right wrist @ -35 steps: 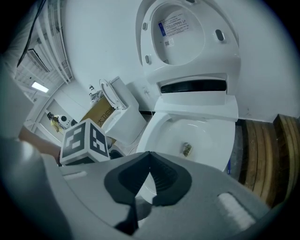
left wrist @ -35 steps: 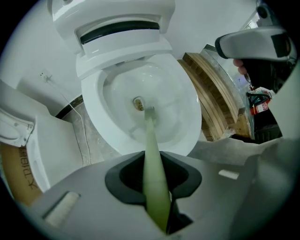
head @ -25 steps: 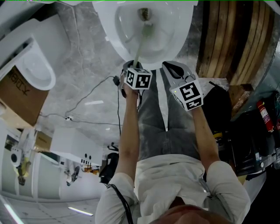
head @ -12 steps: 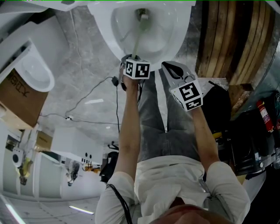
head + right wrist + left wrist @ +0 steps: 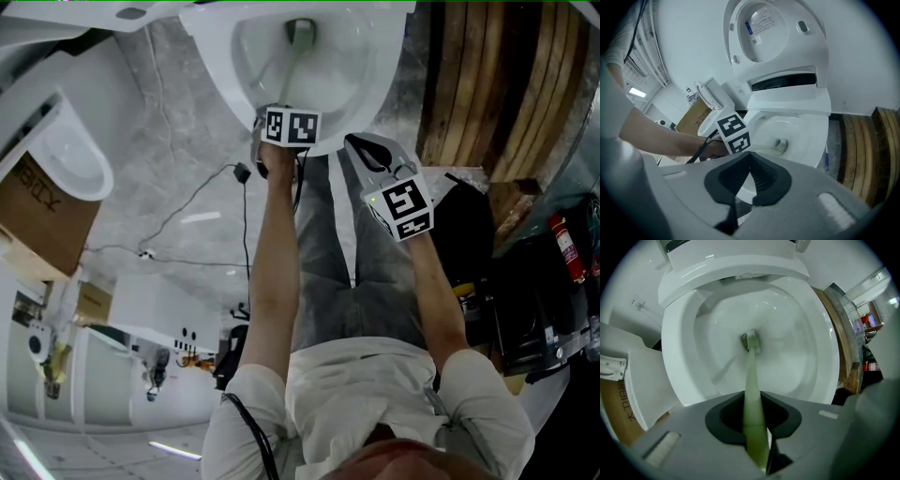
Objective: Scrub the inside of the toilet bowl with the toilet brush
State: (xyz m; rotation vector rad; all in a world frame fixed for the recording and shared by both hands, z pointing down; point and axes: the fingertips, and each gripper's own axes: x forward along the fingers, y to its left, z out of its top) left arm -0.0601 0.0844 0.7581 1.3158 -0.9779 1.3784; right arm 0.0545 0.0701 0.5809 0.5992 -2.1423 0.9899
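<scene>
Left gripper (image 5: 756, 420): clenched on the pale green handle of the toilet brush (image 5: 752, 380). The handle runs straight ahead from between the jaws and down into the toilet bowl (image 5: 806, 366). The brush head (image 5: 751, 341) sits at the bottom of the bowl, well ahead of the jaws, at the drain opening. Whether the bristles press on the porcelain is too small to tell. The bowl's rim lies just in front of and below this gripper.

Right gripper (image 5: 750, 158): jaws closed together with nothing between them. It hangs to the right of the left gripper and a little behind it, short of the bowl's rim, over the person's grey trouser leg (image 5: 352, 253). From it the bowl lies ahead and slightly left, with the lid (image 5: 776, 37) raised upright beyond the bowl.

Surroundings: wooden boards (image 5: 487, 84) lie to the right of the right gripper. A cable (image 5: 197, 202) lies on the grey floor (image 5: 187, 122) to the left of the left gripper, and a cardboard box (image 5: 37, 211) stands farther left
</scene>
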